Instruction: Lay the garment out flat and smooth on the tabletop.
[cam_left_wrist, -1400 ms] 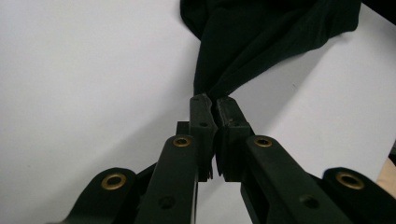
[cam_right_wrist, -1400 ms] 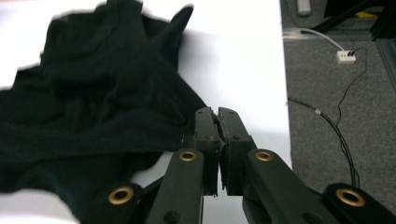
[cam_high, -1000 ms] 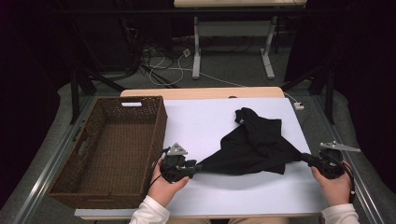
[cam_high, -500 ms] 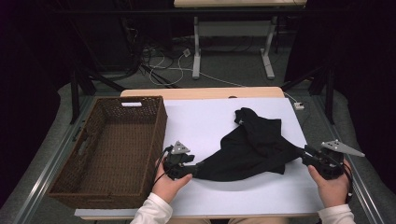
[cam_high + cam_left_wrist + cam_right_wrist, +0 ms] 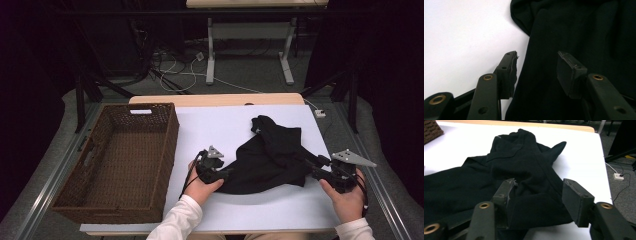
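Observation:
A black garment lies crumpled on the white table, right of centre. My left gripper is at its near left edge. In the left gripper view its jaws have just been opening, and the left gripper stands open with the black cloth lying loose between the pads. My right gripper is at the garment's near right corner. Its jaws have just been opening too. In the right gripper view a fold of the garment sits between the parted jaws of the right gripper, unpinched.
A dark brown wicker basket stands on the table's left side, with nothing inside. Bare white table surface runs between basket and garment and along the front edge. Cables and table legs are on the floor beyond the far edge.
The garment, earlier stretched between both grippers, has gone slack and settled on the table. Both pairs of jaws have opened. My left hand has moved right and down toward the cloth.

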Available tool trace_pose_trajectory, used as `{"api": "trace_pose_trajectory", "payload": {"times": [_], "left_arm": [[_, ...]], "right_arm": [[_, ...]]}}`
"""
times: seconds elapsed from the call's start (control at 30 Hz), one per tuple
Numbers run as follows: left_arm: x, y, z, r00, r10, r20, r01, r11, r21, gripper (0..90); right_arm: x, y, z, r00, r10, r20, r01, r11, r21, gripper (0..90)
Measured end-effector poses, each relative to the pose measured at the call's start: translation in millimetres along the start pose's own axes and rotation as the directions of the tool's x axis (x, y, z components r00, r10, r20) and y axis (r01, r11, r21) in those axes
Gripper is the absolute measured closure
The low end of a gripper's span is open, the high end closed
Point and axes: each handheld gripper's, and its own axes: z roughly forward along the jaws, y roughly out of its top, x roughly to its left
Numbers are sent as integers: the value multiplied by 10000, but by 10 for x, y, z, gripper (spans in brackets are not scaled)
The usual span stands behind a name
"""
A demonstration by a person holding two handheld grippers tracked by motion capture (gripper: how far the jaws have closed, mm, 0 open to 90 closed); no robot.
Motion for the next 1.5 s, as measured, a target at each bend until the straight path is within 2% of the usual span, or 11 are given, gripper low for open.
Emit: {"api": "trace_pose_trajectory", "payload": {"times": [0.1,0.17,0.23,0.37,0.43,0.6,0.8,1.07,1.3,1.37,1.5], "left_arm": [[-16,9,63,10000,-29,66,28,10000,12,511],[-32,16,127,10000,5,77,-6,9998,178,521],[-33,16,143,10000,36,27,-37,9998,187,535],[-22,24,163,10000,57,-49,-55,9993,375,578],[-17,25,166,9999,95,-84,-92,9993,362,642],[-12,41,153,9998,210,-45,-207,9985,505,716],[-26,51,131,9997,221,38,-223,9984,517,851],[-36,69,3,9989,443,167,-454,9965,699,871],[-81,27,-237,9985,471,266,-479,9985,282,875],[-78,14,-278,9982,528,271,-538,9979,370,874],[-63,-78,-419,9987,316,396,-328,9991,277,875]], "right_arm": [[13,-5,30,9997,-257,-39,256,9996,-121,388],[24,-10,61,9988,-434,-221,436,9990,82,346],[37,-16,87,9990,-329,-295,335,9992,200,330],[44,-21,112,9974,-492,-518,494,9988,30,313],[69,-19,123,9974,-596,-413,594,9982,-69,280],[89,-25,153,9971,-616,-448,616,9981,-23,279],[130,-29,172,9966,-623,-541,628,9980,68,277],[133,-29,166,9965,-643,-539,648,9979,64,277],[137,-27,159,9966,-644,-513,646,9979,30,277],[141,-24,159,9964,-703,-471,702,9975,-55,278],[157,-18,156,9958,-742,-536,743,9972,-1,277]]}}
